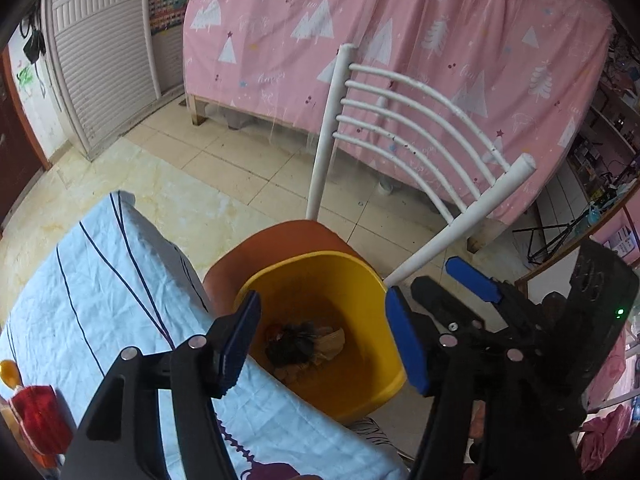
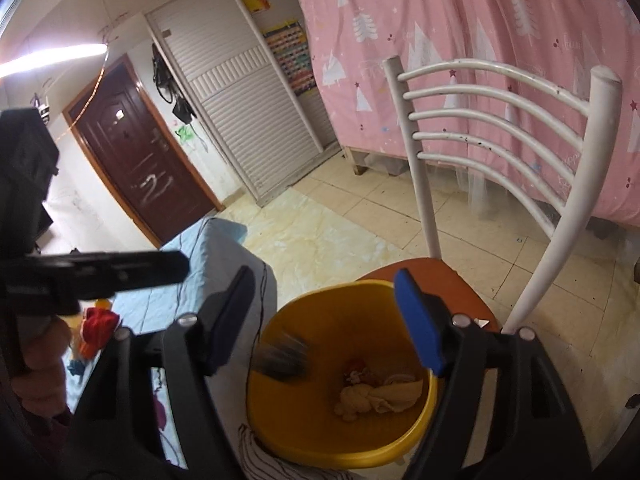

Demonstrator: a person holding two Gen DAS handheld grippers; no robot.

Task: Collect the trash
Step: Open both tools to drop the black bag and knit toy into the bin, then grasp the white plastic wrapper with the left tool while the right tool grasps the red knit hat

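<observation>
From my feed: yellow bin [image 2: 340,432] on an orange-brown seat [image 1: 280,240], white chair [image 1: 420,120] bars. At 12 o'clock, pink curtain [image 1: 400,40] with white trees. At 9, pale blue sheet [image 1: 80,280] with dark lines. Blue pads [image 1: 406,344] on black grippers.

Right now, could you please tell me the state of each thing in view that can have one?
Left gripper: open, empty, over the bin.
Right gripper: open, empty, over the bin.
Yellow trash bin: upright on the chair seat, holding crumpled trash.
Dark blurred item: inside the bin's mouth, apparently falling.
White chair: upright beside the bed.
Brown door: shut.
</observation>
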